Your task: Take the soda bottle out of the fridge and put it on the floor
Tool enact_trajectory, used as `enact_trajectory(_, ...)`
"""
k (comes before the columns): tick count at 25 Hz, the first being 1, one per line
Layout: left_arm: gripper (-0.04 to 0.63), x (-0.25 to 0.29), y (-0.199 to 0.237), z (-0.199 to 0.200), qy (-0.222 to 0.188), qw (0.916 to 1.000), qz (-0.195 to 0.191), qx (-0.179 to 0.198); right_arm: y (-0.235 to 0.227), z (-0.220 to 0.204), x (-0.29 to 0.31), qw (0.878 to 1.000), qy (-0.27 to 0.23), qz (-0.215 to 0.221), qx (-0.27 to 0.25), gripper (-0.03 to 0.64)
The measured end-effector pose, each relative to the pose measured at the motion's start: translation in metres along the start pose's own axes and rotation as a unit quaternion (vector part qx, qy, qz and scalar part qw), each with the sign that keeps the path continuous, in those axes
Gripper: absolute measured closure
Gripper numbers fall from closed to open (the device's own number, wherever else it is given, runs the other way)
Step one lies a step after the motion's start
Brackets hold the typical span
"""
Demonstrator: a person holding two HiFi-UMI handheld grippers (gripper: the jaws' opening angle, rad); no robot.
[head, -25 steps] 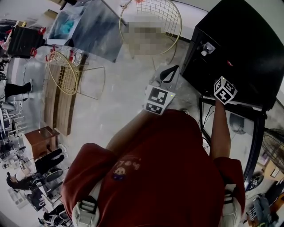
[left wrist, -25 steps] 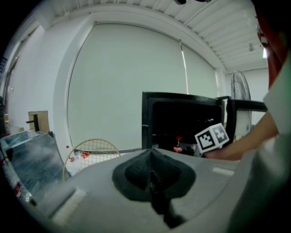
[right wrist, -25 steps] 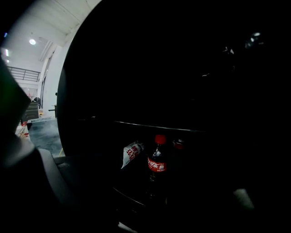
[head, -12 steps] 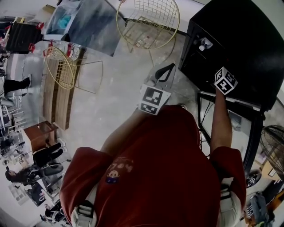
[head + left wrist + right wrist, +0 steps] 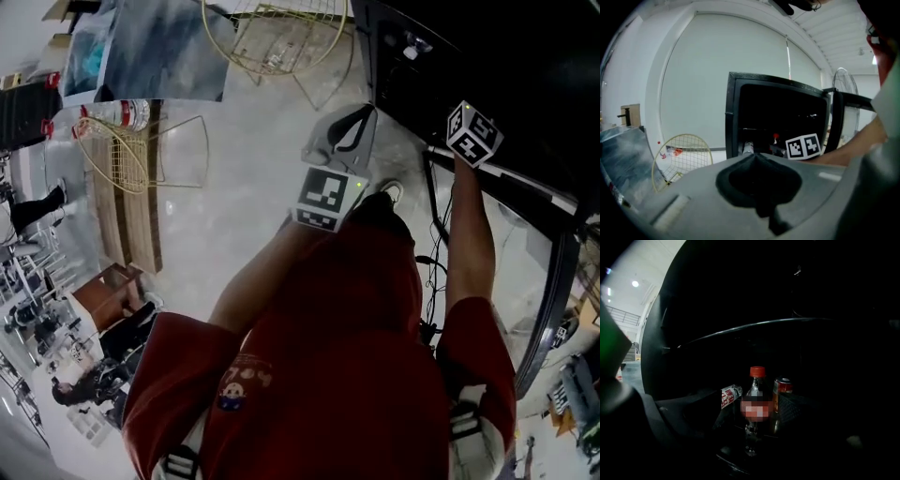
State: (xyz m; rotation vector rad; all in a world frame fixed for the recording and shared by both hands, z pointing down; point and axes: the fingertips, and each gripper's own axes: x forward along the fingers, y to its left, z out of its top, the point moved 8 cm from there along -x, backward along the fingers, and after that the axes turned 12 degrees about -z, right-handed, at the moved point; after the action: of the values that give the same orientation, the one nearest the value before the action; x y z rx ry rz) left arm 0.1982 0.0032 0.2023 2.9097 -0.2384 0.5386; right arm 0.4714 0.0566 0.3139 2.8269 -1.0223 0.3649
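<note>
The soda bottle (image 5: 754, 404), dark with a red cap, stands upright on a shelf deep in the black fridge (image 5: 487, 56). My right gripper (image 5: 754, 430) points straight at it. Its jaws are opening, and the bottle stands a little ahead in the line of the gap, untouched. In the head view only that gripper's marker cube (image 5: 472, 131) shows at the fridge mouth. My left gripper (image 5: 349, 141) hovers over the floor in front of the fridge, shut and holding nothing.
A bottle with a white label (image 5: 727, 397) lies left of the soda bottle and a can (image 5: 783, 392) stands right of it. The fridge door (image 5: 553, 281) hangs open on the right. Cables (image 5: 431, 267) lie by the fridge. Gold wire chairs (image 5: 281, 37) (image 5: 122, 155) stand on the pale floor.
The head view has swung closer to the fridge, and both marker cubes now sit higher in it. The right arm still reaches into the fridge opening.
</note>
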Motion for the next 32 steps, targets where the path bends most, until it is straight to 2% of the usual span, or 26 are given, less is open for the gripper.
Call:
enact_trajectory(9, 0.595, 0.039, 0.01, -0.022, -0.003, 0.9995, -0.032, 0.006, 0.012, -0.011, 0.013, 1.0, -0.008, 0.006, 0.006, 0.253)
enact_trajectory(13, 0.595, 0.036, 0.01, -0.038, -0.001, 0.9992, -0.04, 0.008, 0.013, -0.018, 0.017, 1.0, -0.006, -0.01, 0.012, 0.253)
enact_trajectory(22, 0.595, 0.035, 0.01, -0.065, 0.007, 0.9993, -0.036, 0.004, 0.01, -0.037, 0.044, 1.0, 0.007, -0.021, 0.007, 0.253)
enact_trajectory(28, 0.595, 0.033, 0.008, -0.071, 0.013, 0.9995, -0.029, -0.003, 0.01, -0.038, 0.063, 0.999, 0.021, -0.01, 0.023, 0.255)
enact_trajectory(32, 0.595, 0.033, 0.005, -0.071, 0.017, 0.9993, -0.032, -0.004, 0.008, -0.035, 0.07, 0.999, 0.037, -0.028, 0.019, 0.274)
